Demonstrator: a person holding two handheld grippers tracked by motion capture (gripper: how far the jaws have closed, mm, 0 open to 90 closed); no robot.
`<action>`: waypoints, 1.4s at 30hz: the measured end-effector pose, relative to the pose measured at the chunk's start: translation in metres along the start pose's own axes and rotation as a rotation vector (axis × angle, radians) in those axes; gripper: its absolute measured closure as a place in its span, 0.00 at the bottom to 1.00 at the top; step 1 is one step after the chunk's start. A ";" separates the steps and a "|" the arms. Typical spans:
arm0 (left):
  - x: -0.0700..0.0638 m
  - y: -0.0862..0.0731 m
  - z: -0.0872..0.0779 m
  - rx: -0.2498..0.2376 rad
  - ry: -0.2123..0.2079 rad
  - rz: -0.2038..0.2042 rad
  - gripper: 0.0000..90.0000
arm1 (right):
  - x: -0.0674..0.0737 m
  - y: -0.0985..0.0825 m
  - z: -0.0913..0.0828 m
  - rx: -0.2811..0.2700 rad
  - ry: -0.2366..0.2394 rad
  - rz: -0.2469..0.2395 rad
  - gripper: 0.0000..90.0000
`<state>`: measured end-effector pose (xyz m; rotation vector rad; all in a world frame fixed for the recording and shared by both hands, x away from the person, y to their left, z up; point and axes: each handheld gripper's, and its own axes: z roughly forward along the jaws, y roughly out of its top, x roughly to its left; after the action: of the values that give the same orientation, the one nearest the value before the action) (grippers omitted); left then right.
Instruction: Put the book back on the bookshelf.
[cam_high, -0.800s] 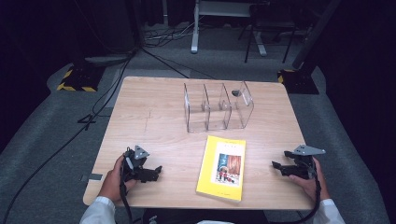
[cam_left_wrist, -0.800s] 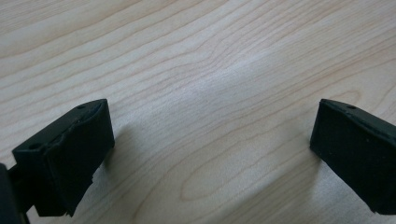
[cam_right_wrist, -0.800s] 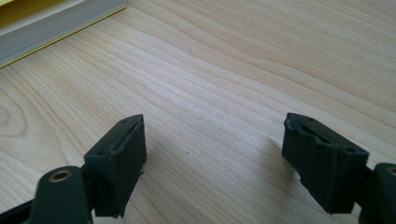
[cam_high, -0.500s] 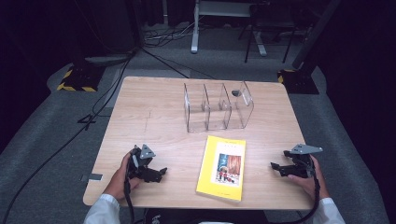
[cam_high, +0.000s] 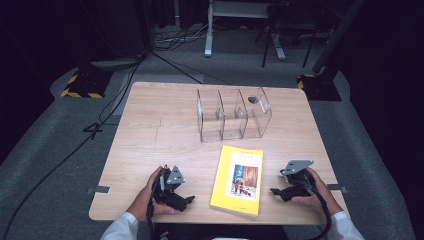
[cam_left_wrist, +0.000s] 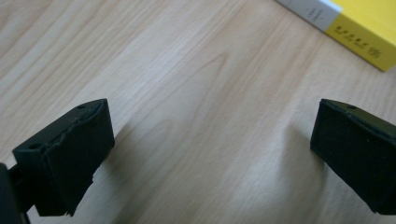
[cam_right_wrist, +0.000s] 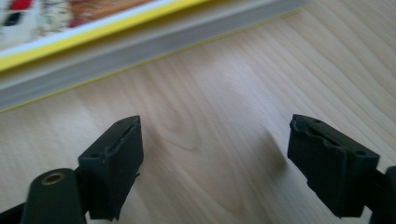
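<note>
Yellow book (cam_high: 238, 179) lies flat on the table (cam_high: 150, 130), unmoved, between both claws. Left claw (cam_high: 186, 201) has slid nearer the book's lower corner, jaws apart and empty; right claw (cam_high: 276, 191) holds its place, jaws likewise apart.

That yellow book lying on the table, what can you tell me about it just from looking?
The yellow book lies flat and closed, cover up, near the front edge of the wooden table. Its cover is bright yellow with a small colourful picture in the middle and a line of small print near the top. From the side, its page block looks pale grey-white, fairly thick. It sits slightly askew, in front of the clear plastic organizer, between the left gripper and the right gripper. Neither touches it; both have their jaws open over bare wood.
</note>
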<state>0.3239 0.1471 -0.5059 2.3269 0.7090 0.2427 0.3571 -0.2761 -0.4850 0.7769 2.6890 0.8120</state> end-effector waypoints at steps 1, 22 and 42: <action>-0.002 0.001 0.001 0.001 -0.005 0.009 0.00 | 0.004 0.004 0.001 0.012 0.012 -0.012 0.22; -0.027 0.023 0.021 0.001 -0.046 0.051 0.00 | 0.034 0.041 0.020 0.206 0.148 -0.168 0.07; -0.029 0.022 0.020 -0.001 -0.046 0.055 0.01 | 0.043 0.032 0.001 -0.042 0.198 -0.184 0.23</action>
<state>0.3161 0.1064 -0.5057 2.3454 0.6220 0.2131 0.3355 -0.2296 -0.4704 0.4522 2.8513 0.9396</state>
